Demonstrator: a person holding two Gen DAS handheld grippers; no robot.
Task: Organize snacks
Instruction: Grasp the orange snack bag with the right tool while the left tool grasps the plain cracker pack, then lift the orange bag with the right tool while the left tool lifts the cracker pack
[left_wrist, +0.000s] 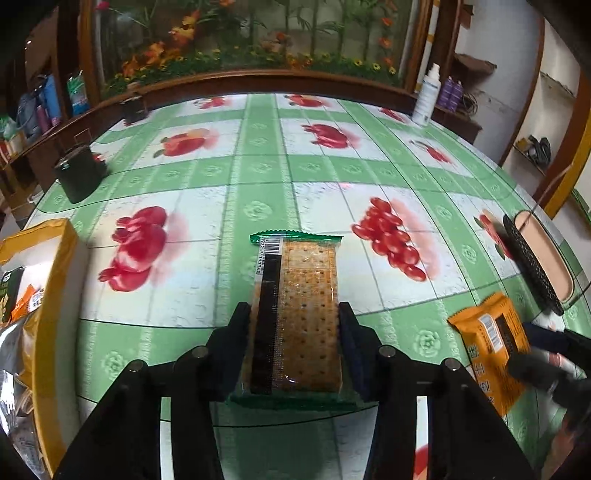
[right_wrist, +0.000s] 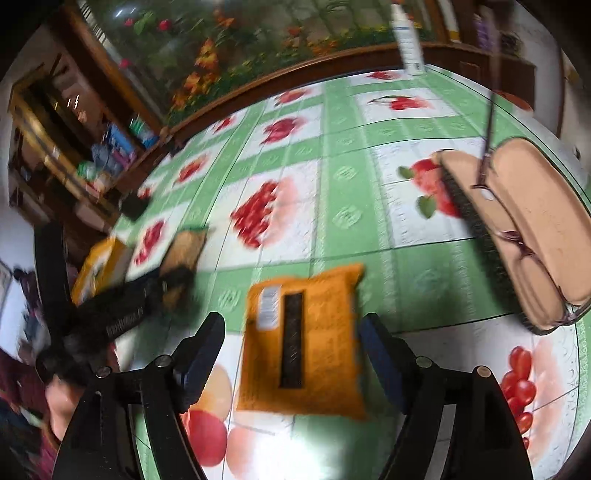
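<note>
Left wrist view: left gripper (left_wrist: 293, 325) pinches a clear-wrapped brown cracker packet (left_wrist: 297, 314) — right gripper (right_wrist: 291, 339) stands spread around a flat orange snack pouch (right_wrist: 303, 339), pads apart from it.

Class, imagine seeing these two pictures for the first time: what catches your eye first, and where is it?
A clear green-edged cracker packet sits between the left gripper's fingers, pads against its sides. An orange snack packet lies on the fruit-patterned tablecloth between the right gripper's open fingers.
</note>
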